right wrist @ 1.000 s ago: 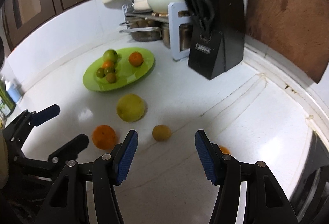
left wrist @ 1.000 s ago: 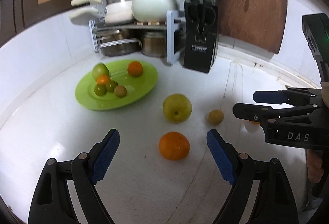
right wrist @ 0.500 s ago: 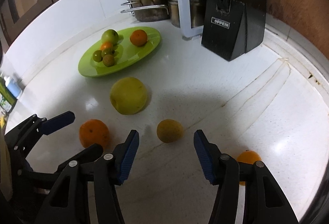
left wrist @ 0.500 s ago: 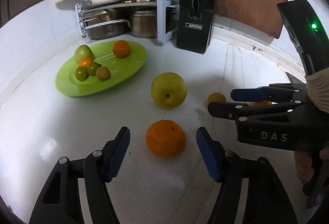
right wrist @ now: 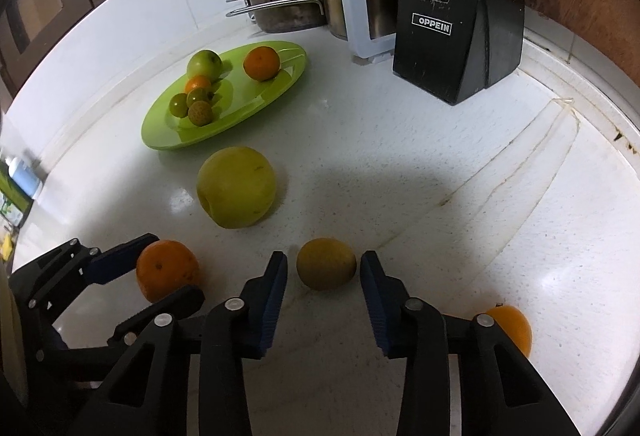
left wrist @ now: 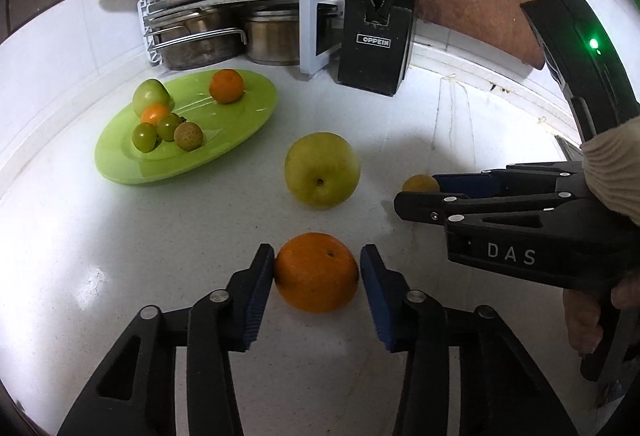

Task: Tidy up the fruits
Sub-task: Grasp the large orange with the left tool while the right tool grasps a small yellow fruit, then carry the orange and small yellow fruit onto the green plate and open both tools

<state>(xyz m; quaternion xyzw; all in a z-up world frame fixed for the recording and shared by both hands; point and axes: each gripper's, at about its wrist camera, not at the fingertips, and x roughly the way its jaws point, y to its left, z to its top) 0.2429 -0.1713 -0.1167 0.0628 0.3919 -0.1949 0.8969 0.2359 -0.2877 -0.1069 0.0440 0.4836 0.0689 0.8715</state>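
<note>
Down on the white counter (left wrist: pixel 120 276), left gripper (left wrist: pixel 317 250) with jaws just closed in on an orange (left wrist: pixel 316 272); both blue pads (left wrist: pixel 256 288) touching its sides, so gripping it. Orange resting on the counter, near the bottom middle of the left view.

Alongside, right gripper (right wrist: pixel 322 256) with jaws likewise just narrowing, a small yellow-brown fruit (right wrist: pixel 326 263) set between them. Thin slivers of counter visible on either side of that fruit, so pads not pressing: jaws apart and holding nothing. Fruit sitting on the counter.

Beyond both grippers, a large yellow-green pear (left wrist: pixel 322 170), apart from the orange and the small fruit, between them and a green plate (left wrist: pixel 240 116). On the plate: a green apple (left wrist: pixel 150 96), a mandarin (left wrist: pixel 227 86) off by itself near the far rim, and a cluster of small fruits (left wrist: pixel 168 130) just beside the apple.

Low at the right edge of the right view, another orange fruit (right wrist: pixel 514 324), partly hidden behind the gripper's finger, well apart from the plate.

Behind the plate, a rack of pots (left wrist: pixel 200 36) and a black knife block (left wrist: pixel 374 36) against the wall.
</note>
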